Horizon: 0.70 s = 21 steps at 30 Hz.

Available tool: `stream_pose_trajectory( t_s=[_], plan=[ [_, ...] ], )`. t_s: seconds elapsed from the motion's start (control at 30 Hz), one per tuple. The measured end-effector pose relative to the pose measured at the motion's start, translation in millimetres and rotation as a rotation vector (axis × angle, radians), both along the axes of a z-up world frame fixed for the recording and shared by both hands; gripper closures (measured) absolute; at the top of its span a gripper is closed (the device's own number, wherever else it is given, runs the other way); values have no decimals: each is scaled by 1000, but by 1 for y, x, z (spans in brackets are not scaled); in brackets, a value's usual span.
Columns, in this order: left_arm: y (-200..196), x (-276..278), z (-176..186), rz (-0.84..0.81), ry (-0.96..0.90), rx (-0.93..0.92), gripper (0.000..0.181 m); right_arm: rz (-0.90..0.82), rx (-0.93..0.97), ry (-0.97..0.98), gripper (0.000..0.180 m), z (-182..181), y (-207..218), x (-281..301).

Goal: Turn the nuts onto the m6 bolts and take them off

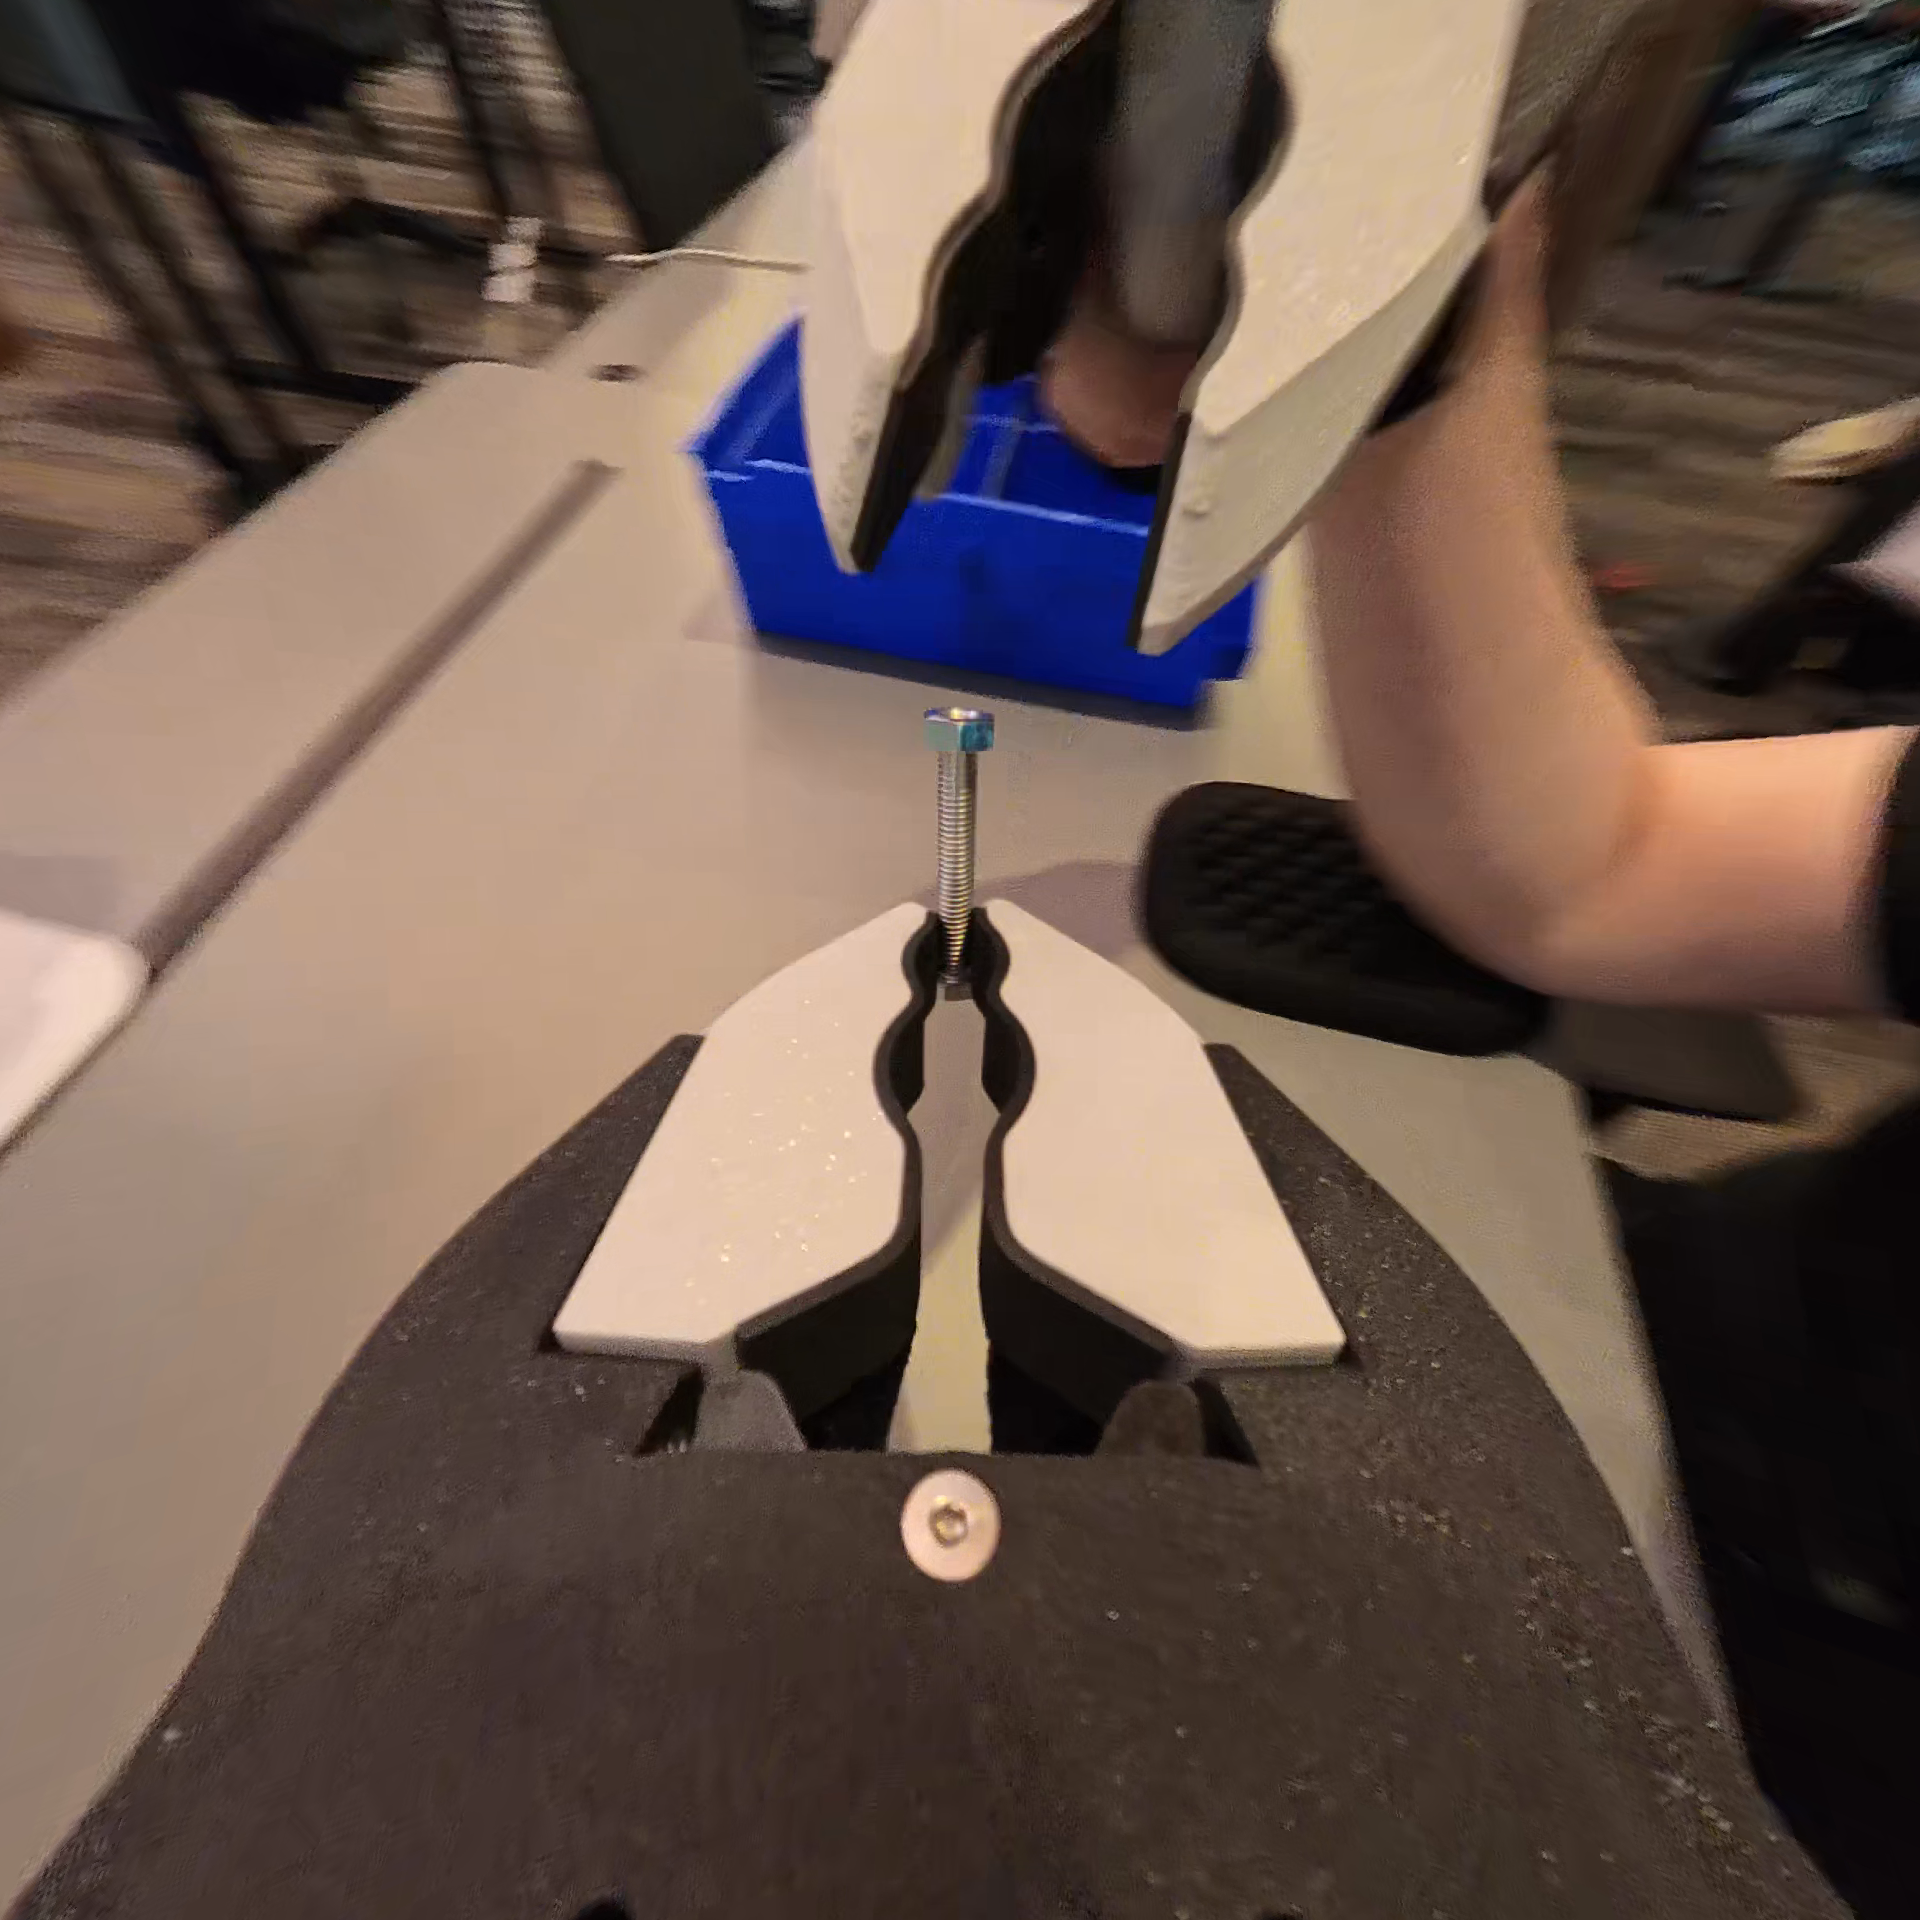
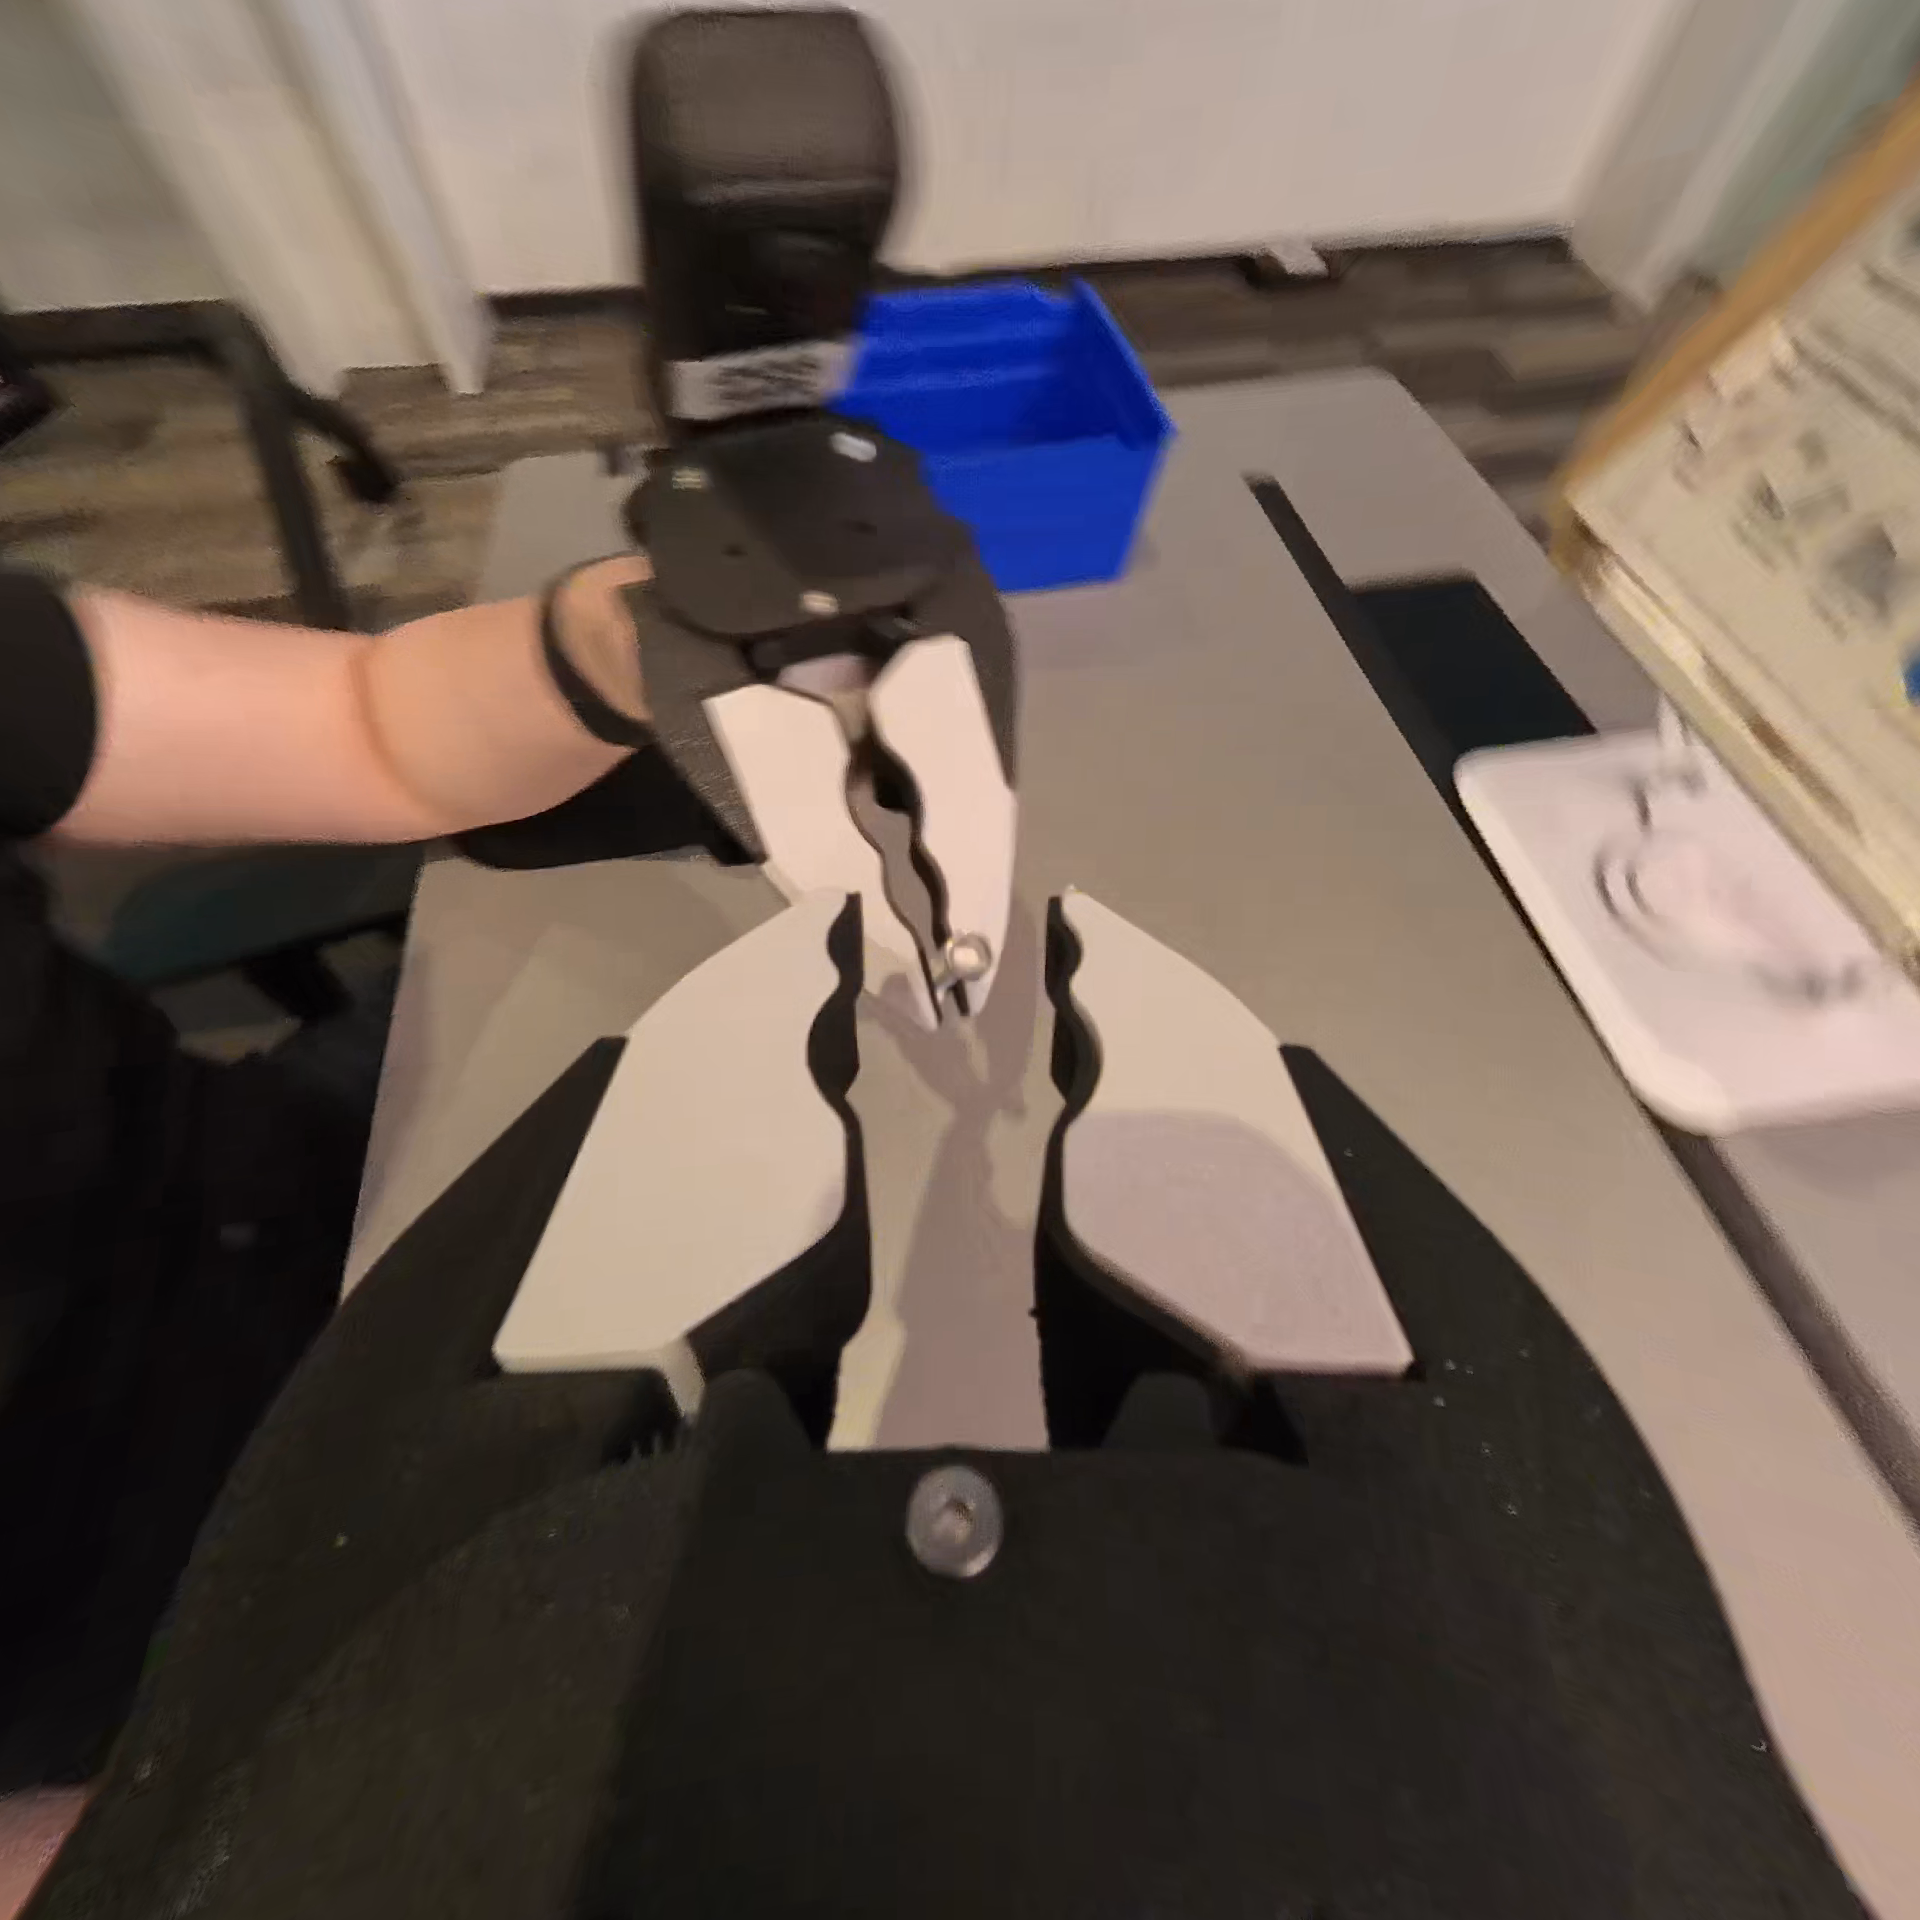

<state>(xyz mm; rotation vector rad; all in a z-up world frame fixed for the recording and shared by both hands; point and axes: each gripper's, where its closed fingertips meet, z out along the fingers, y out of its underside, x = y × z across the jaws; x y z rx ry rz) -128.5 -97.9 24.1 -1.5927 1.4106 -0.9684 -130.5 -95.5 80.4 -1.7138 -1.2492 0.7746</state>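
In the left wrist view my left gripper (image 1: 956, 916) is shut on a silver M6 bolt (image 1: 953, 831), gripping it near its head. The threaded shaft points away from me over the grey table (image 1: 468, 935). A hex nut (image 1: 958, 734) sits at the far end of the bolt. My right gripper (image 1: 1008, 597) hangs open and empty above and beyond the nut, apart from it. In the right wrist view my right gripper (image 2: 954, 909) is open, its fingers either side of the left gripper (image 2: 951, 1003), with the nut (image 2: 968, 948) seen end-on between them.
A blue bin (image 1: 1039, 644) stands on the table behind the bolt; it also shows in the right wrist view (image 2: 1018, 468). A white tray (image 2: 1714, 935) and a pale board (image 2: 1818, 468) are at the right. A black chair (image 2: 769, 208) and an armrest (image 1: 1320, 914) flank the table. There is about 6 cm between the tips of the two grippers.
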Motion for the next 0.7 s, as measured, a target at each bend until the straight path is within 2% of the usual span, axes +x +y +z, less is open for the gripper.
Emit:
stream_pose_trajectory(
  t_s=[0.1,0.27,0.43,0.57,0.7],
  plan=[
    [31,-5,-4,212,55,176,176,-243,-165,-19,147,-11,18,7],
    [46,-8,-8,334,128,324,176,-388,-222,11,149,-17,39,3],
    [45,-7,-10,331,125,308,176,-366,-238,-57,150,-32,39,-1],
    [43,-7,-10,319,121,299,176,-321,-244,-94,169,-37,35,-3],
    [38,-6,-9,282,118,280,176,-273,-229,-111,170,-36,30,-2]
  ],
)
